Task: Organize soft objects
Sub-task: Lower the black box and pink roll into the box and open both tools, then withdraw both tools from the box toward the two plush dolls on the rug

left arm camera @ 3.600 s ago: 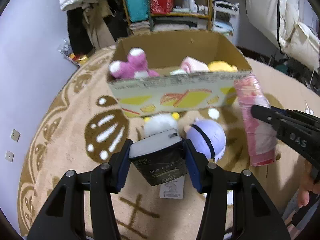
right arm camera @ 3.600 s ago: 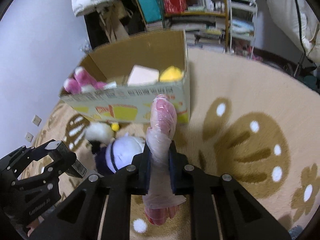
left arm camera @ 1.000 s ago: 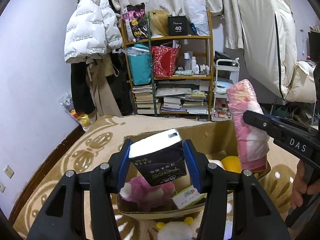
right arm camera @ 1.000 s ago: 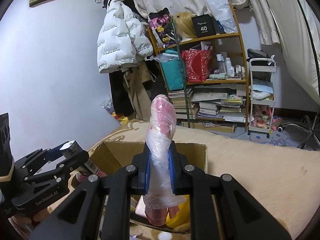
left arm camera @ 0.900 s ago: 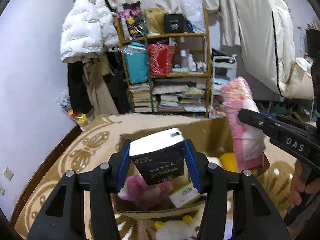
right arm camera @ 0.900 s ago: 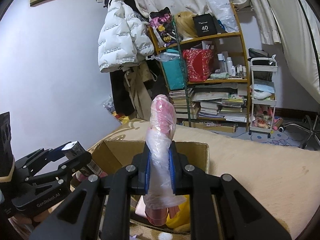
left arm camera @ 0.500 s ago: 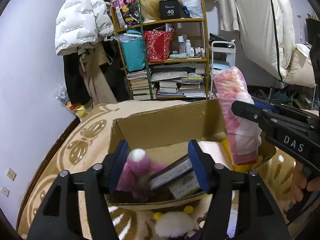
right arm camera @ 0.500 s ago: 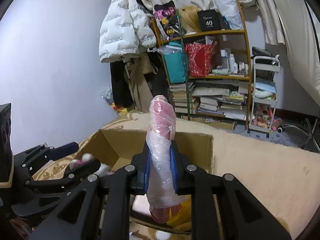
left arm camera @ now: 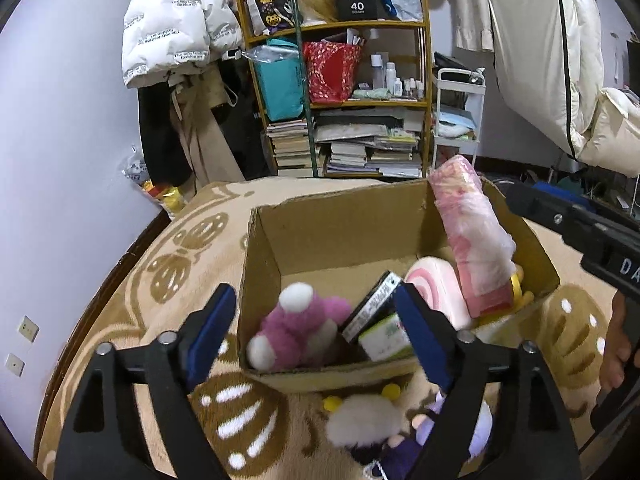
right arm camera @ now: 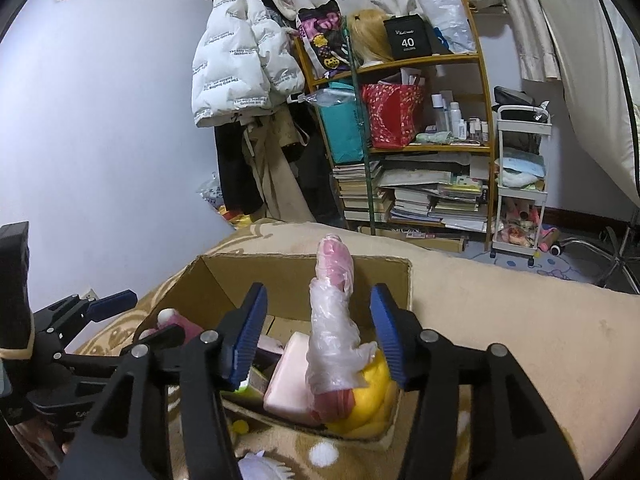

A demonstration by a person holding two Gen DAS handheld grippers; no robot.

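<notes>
An open cardboard box [left arm camera: 332, 232] stands on the rug. Inside lie a pink plush toy [left arm camera: 300, 324], a black tissue pack [left arm camera: 372, 306] on its edge, a green-white pack [left arm camera: 384, 338], a pink roll cushion [left arm camera: 434, 288] and a yellow plush [right arm camera: 368, 404]. A pink plastic-wrapped roll [right arm camera: 334, 320] stands tilted in the box's right end; it also shows in the left wrist view [left arm camera: 472, 248]. My left gripper [left arm camera: 312, 328] is open and empty above the box's front. My right gripper [right arm camera: 316, 336] is open, its pads apart from the wrapped roll between them.
A white-and-purple plush [left arm camera: 372, 428] lies on the rug in front of the box. A cluttered wooden shelf [left arm camera: 348, 96] with books, a white cart [right arm camera: 520, 184] and hanging coats [right arm camera: 244, 80] stand behind. The patterned rug [left arm camera: 172, 264] surrounds the box.
My left gripper opened and the black tissue pack dropped into the box. My right gripper opened and let go of the wrapped roll, which now stands in the box.
</notes>
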